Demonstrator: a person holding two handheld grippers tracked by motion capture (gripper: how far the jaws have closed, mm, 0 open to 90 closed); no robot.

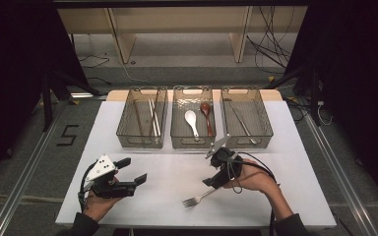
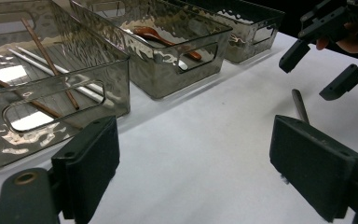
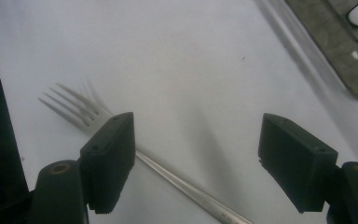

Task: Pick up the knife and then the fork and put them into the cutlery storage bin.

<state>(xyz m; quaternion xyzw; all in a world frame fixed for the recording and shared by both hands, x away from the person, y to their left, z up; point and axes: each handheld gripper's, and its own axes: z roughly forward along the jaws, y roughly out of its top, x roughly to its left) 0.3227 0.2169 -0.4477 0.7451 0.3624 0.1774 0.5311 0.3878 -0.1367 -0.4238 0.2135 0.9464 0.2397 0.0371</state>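
A metal fork (image 1: 197, 198) lies on the white table (image 1: 167, 196) near its front edge, tines toward the left. My right gripper (image 1: 209, 183) hangs just above the fork's handle end, angled down and left, jaws open and empty. In the right gripper view the fork (image 3: 74, 109) runs under the left jaw of the right gripper (image 3: 196, 149), with no pad touching it. My left gripper (image 1: 133, 170) rests at the front left, open and empty, pointing right. The left gripper view has the left gripper (image 2: 196, 158) wide open, with the fork handle (image 2: 299, 105) and the right gripper (image 2: 319, 70) beyond.
Three clear grey bins stand in a row at the back. The left bin (image 1: 140, 141) holds chopsticks, the middle bin (image 1: 192, 142) holds a white spoon (image 1: 191, 120) and a brown spoon (image 1: 206, 114), and the right bin (image 1: 248, 140) holds thin metal utensils.
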